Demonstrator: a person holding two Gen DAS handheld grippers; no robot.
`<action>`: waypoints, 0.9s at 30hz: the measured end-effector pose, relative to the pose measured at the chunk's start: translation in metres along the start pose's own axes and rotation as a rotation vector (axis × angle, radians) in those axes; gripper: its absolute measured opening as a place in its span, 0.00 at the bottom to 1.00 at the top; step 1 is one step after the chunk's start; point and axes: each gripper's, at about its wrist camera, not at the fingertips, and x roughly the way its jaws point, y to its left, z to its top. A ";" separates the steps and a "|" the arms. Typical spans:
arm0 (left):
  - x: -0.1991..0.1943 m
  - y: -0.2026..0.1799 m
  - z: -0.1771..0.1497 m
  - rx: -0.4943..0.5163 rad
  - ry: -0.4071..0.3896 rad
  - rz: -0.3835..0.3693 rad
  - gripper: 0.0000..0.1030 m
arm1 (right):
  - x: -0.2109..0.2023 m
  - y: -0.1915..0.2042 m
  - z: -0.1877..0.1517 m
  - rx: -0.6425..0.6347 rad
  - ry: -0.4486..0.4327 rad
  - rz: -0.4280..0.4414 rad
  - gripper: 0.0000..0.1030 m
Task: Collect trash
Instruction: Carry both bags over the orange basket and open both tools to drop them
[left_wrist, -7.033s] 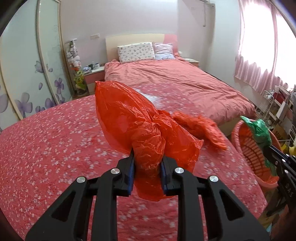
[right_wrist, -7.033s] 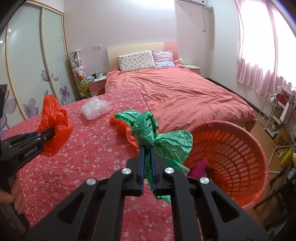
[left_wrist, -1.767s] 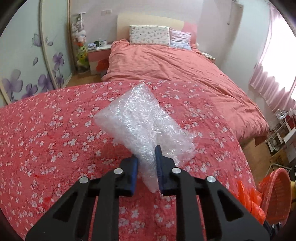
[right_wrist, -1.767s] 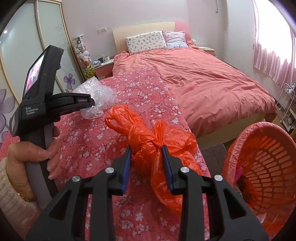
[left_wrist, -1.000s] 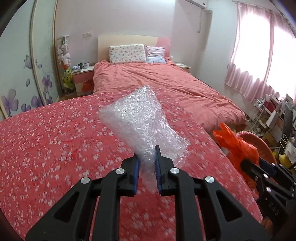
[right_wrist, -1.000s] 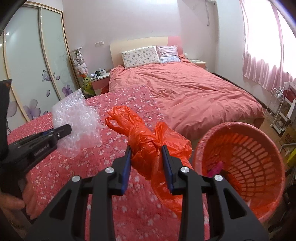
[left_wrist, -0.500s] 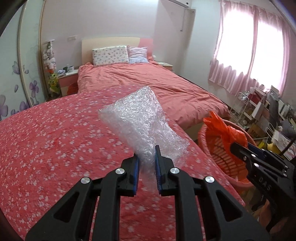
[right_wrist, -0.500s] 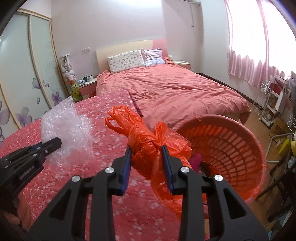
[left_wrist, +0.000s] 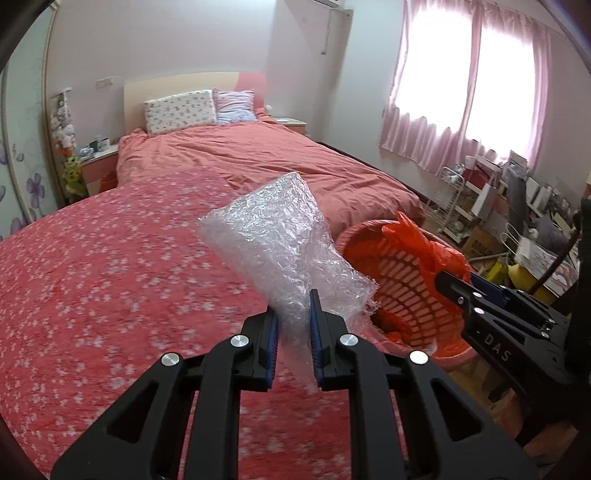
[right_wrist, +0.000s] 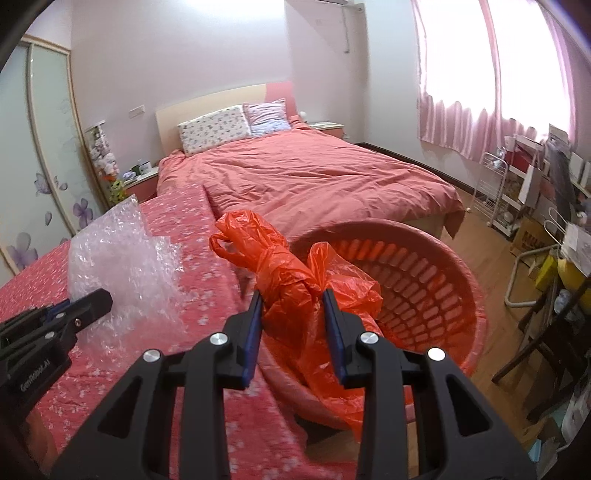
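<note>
My left gripper (left_wrist: 293, 314) is shut on a clear bubble-wrap bag (left_wrist: 275, 243) and holds it above the floral red bedspread (left_wrist: 110, 277), just left of the orange plastic basket (left_wrist: 391, 291). My right gripper (right_wrist: 293, 314) is shut on a knotted orange plastic bag (right_wrist: 291, 280) and holds it over the near rim of the basket (right_wrist: 417, 280). The orange bag also shows in the left wrist view (left_wrist: 424, 247), above the basket. The bubble wrap shows in the right wrist view (right_wrist: 118, 251) at the left.
A bed with a plain red quilt (right_wrist: 314, 177) and pillows (right_wrist: 214, 127) lies behind. A wardrobe with flower decals (right_wrist: 44, 166) stands at the left. Cluttered shelves and a chair (right_wrist: 535, 206) stand on the wooden floor at the right, under pink curtains.
Both grippers have swung right toward the basket. The orange bag now hangs over the basket's near rim, and the bubble wrap has come close beside the basket.
</note>
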 end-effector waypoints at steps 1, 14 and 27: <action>0.003 -0.005 0.000 0.004 0.002 -0.010 0.15 | 0.000 -0.004 0.000 0.007 -0.001 -0.006 0.31; 0.026 -0.047 0.001 0.030 0.030 -0.095 0.15 | 0.007 -0.048 0.003 0.059 -0.013 -0.054 0.31; 0.055 -0.077 0.008 0.055 0.071 -0.144 0.15 | 0.026 -0.086 0.011 0.125 -0.009 -0.066 0.31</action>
